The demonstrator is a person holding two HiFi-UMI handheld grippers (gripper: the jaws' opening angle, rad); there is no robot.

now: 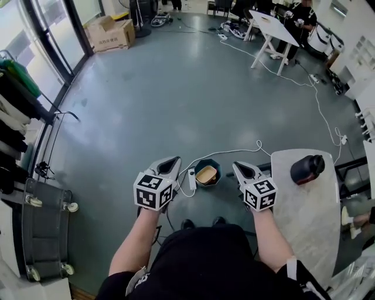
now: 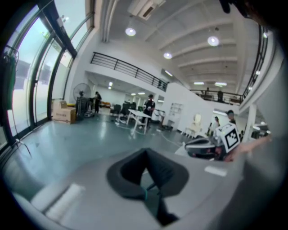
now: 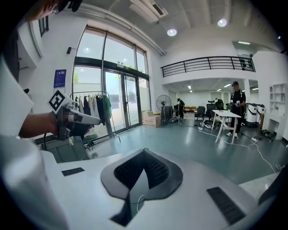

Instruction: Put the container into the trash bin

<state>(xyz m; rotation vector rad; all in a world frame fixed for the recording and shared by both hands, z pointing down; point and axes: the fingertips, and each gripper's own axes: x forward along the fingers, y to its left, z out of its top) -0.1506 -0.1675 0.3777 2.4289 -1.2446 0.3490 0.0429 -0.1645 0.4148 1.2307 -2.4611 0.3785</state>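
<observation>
Left tongs [image 1: 173, 159]: jaws together tip to tip in the left gripper view, nothing between them. Right tongs [image 1: 237, 166]: jaws likewise closed, empty. Both are held in front of the person's body and point toward 12 o'clock, the left at about 11 o'clock and the right at about 1 o'clock, well apart.

Between the two tips, at 12 o'clock, a dark teal trash bin [image 1: 218, 171] stands upright on the grey-green floor [image 1: 176, 99]. The tan square container [image 1: 206, 174] lies inside the bin, open side up. Neither tongs touches bin or container.

A white power strip [image 1: 191, 179] lies on the floor just beside the bin, at its 9 o'clock. A white cable [image 1: 234, 153] runs off toward 1 o'clock.

3 o'clock: pale rounded worktop [image 1: 304, 217]. A dark rounded flask [image 1: 307, 169] lies on its side near the far end.

8 o'clock: grey wheeled case [image 1: 44, 225].
9 to 10 o'clock: dark garments on a rack [image 1: 14, 111].

Far field:
- 11 o'clock: brown cardboard boxes [image 1: 111, 34].
- 1 o'clock: white folding table [image 1: 270, 26], with a person in dark clothes [image 1: 302, 17] beside it.
</observation>
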